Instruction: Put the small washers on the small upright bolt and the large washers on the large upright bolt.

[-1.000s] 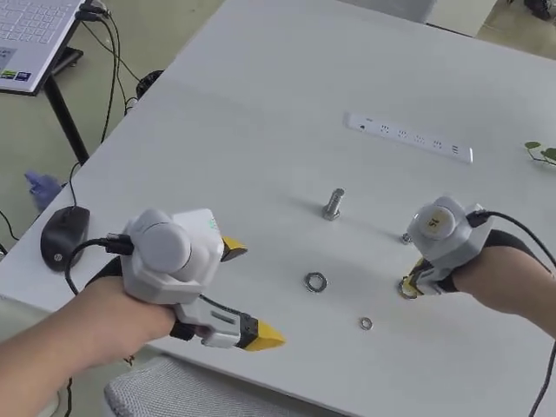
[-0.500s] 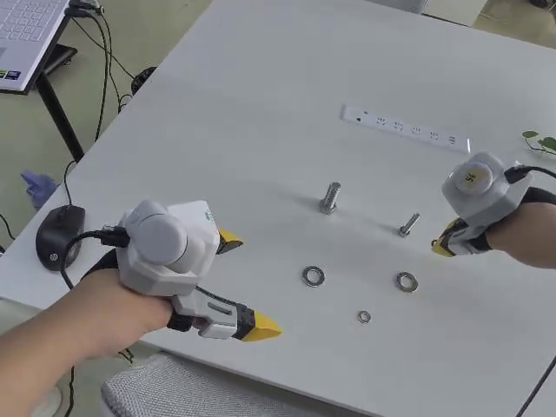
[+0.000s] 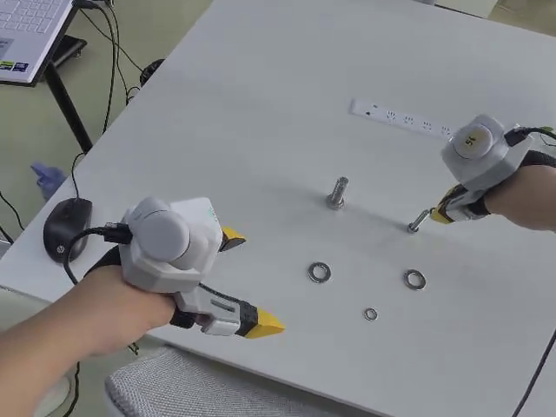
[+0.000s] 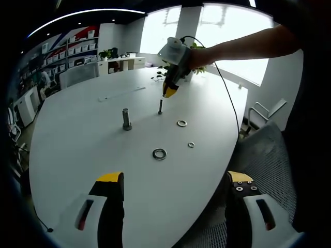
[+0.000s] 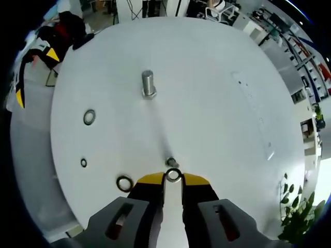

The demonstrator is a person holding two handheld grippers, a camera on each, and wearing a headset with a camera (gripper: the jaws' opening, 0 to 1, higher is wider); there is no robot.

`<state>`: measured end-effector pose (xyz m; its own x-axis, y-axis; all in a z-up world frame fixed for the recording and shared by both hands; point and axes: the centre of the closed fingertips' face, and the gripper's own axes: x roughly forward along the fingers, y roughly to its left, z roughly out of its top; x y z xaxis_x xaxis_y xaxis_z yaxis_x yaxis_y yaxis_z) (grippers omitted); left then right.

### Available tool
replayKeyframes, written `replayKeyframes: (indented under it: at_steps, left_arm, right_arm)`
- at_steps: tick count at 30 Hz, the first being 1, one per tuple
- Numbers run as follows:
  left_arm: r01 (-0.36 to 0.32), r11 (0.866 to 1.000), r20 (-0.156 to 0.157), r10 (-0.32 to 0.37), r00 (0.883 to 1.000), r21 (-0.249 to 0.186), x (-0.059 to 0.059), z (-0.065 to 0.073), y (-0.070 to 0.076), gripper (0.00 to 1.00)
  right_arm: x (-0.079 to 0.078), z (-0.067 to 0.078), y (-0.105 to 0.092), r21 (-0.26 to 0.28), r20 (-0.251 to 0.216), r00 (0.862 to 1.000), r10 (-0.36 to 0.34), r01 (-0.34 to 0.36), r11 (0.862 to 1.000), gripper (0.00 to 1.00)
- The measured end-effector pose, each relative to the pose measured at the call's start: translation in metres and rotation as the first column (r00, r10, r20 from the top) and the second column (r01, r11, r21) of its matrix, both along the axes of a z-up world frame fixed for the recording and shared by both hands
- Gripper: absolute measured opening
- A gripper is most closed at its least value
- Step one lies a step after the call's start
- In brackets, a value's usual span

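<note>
Clamped on a small washer (image 5: 173, 175), the right hand-held gripper (image 3: 437, 216) has swung toward 12 o'clock to the small bolt (image 3: 417, 222); threading looks next. The left hand-held gripper (image 3: 252, 283) hovers, jaws apart

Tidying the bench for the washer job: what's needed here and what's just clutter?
Job: large bolt, small bolt, large washer, second large washer, loose small washer, small washer in the right hand-held gripper.
Lying about: power strip, mouse, laptop.
</note>
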<state>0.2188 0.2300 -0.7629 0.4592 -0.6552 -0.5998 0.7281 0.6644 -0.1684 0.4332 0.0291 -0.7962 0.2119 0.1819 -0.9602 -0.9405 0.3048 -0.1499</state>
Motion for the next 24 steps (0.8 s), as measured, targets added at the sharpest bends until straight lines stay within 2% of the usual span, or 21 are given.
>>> replayKeyframes:
  at_steps: [24]
  left_arm:
    - [0.004, 1.0, -0.022, -0.004, 1.0, 0.011, 0.003, -0.006, 0.005, 0.79]
  right_arm:
    - [0.01, -0.015, 0.002, -0.012, -0.026, 1.0, 0.007, -0.008, 1.0, 0.12]
